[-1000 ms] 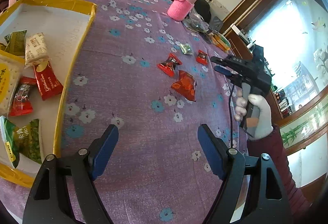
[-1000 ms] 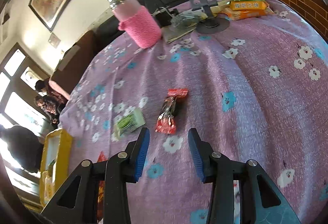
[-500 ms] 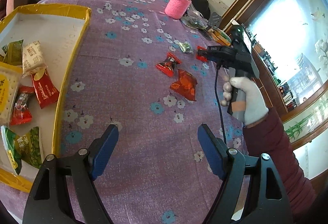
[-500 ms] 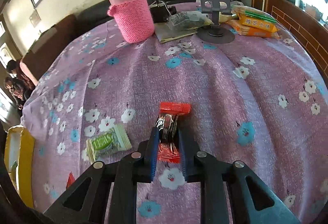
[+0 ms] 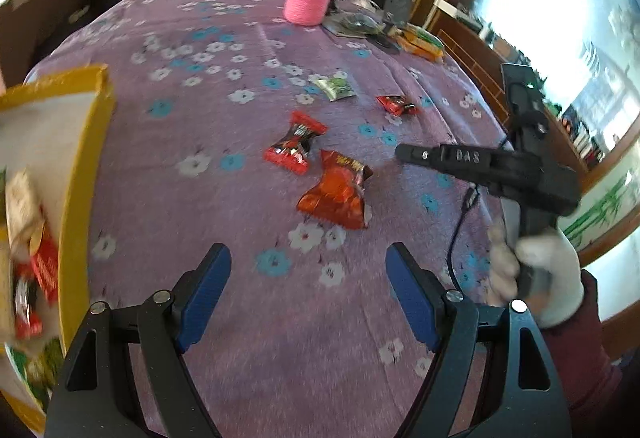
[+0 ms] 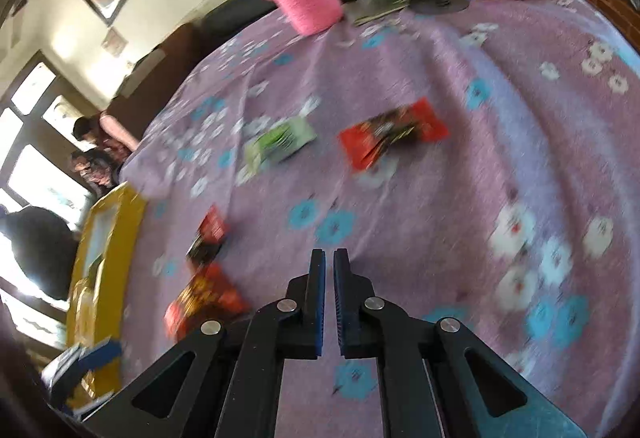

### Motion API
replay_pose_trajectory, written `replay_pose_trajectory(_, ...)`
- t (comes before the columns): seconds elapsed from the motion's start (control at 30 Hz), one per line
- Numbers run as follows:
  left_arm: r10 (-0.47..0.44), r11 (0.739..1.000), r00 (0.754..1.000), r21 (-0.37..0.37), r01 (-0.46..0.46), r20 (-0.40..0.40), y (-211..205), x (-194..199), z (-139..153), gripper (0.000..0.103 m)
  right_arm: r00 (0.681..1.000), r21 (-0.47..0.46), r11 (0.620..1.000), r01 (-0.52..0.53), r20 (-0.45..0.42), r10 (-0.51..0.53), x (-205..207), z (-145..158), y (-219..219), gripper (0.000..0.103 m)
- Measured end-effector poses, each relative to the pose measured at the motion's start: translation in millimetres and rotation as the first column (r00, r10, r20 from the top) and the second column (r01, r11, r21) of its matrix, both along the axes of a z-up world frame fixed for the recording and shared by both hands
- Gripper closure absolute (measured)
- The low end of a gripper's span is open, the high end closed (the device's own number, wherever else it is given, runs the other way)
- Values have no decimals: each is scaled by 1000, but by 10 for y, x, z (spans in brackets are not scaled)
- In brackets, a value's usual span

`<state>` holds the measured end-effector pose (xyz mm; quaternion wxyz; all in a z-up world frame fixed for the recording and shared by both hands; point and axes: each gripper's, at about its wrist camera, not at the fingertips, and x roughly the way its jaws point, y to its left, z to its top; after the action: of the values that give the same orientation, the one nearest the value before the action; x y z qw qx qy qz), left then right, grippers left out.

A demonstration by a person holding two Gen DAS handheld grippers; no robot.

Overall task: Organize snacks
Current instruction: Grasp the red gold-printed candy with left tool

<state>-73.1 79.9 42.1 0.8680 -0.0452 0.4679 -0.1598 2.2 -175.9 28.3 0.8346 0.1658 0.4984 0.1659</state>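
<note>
Right claw (image 6: 328, 258), seen along its own fingers: jaws pressed together with nothing between them, tips above the cloth (image 6: 460, 165). From the left wrist it shows side-on (image 5: 400, 151), held by a gloved hand (image 5: 536, 278). Landmark: the tray (image 5: 76, 197), already holding several snacks.

Four snacks lie loose on the cloth. The pouch (image 5: 336, 193) and the twist candy (image 5: 294, 147) lie nearer the tray. The green packet (image 5: 334, 87) and the red packet (image 5: 396, 105) lie farther from it.

The red packet (image 6: 392, 133) lies ahead of the right claw, on the side away from the tray and well apart from the tips. Its long axis runs across the fingers' line, slightly tilted. A pick there would probably need the jaws spread first.

Left claw (image 5: 308, 266): jaws spread and empty, on the tray side. The pouch lies just ahead of its gap, long axis roughly along the fingers, so this hand is likely the nearer one for it.
</note>
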Motion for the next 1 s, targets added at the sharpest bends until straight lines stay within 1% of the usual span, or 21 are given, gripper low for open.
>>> replay_pose_trajectory(0.07, -15, 1000, 1000, 27, 15, 10, -72, 72, 8, 23, 1000, 7, 1000, -7, 16, 6, -46, 0, 4, 97)
replay_pose_trajectory(0.1, -24, 999, 1000, 35, 23, 17, -107, 109, 13, 23, 1000, 12, 1000, 1, 27, -1, -49, 8, -10, 93)
replay_pose_trajectory(0.17, -42, 998, 999, 40, 41, 27, -160, 176, 13, 23, 999, 59, 998, 33, 40, -35, -42, 21, -109, 93)
replay_pose_trajectory(0.23, -71, 997, 997, 36, 70, 35, -234, 281, -18, 23, 997, 87, 994, 64, 47, -68, -38, 23, -227, 91)
replay_pose_trajectory(0.3, -83, 996, 996, 48, 81, 27, -308, 380, -80, 24, 993, 107, 990, 94, 55, -101, -40, 22, -342, 84)
replay_pose_trajectory(0.33, -90, 994, 996, 58, 88, 22, -354, 424, -114, 24, 992, 110, 988, 108, 60, -115, -42, 19, -384, 83)
replay_pose_trajectory(0.43, -122, 987, 992, 104, 121, 9, -521, 551, -208, 24, 988, 104, 986, 127, 78, -135, -22, 38, -434, 80)
replay_pose_trajectory(0.53, -157, 975, 987, 164, 152, 23, -693, 622, -248, 24, 985, 101, 985, 139, 92, -148, -15, 52, -469, 74)
replay_pose_trajectory(0.57, -170, 967, 985, 195, 161, 29, -752, 632, -264, 30, 984, 97, 985, 144, 96, -153, -16, 53, -473, 72)
replay_pose_trajectory(0.6, -182, 958, 983, 230, 170, 33, -808, 634, -287, 54, 983, 96, 984, 147, 96, -157, -14, 50, -479, 72)
replay_pose_trajectory(0.63, -190, 952, 981, 248, 179, 24, -838, 635, -315, 68, 983, 95, 984, 151, 95, -160, -10, 43, -485, 72)
replay_pose_trajectory(0.67, -190, 951, 982, 252, 180, 16, -845, 625, -345, 71, 983, 94, 984, 151, 92, -160, 2, 37, -485, 72)
replay_pose_trajectory(0.77, -175, 960, 984, 225, 165, 27, -755, 558, -347, 71, 984, 82, 985, 153, 84, -160, 10, 4, -486, 72)
replay_pose_trajectory(0.93, -105, 986, 993, 137, 97, 52, -428, 405, -224, 71, 984, 68, 987, 146, 95, -152, 0, 2, -453, 72)
replay_pose_trajectory(1.0, -65, 994, 996, 92, 59, 68, -242, 264, -127, 71, 986, 73, 989, 126, 103, -133, -10, 13, -419, 72)
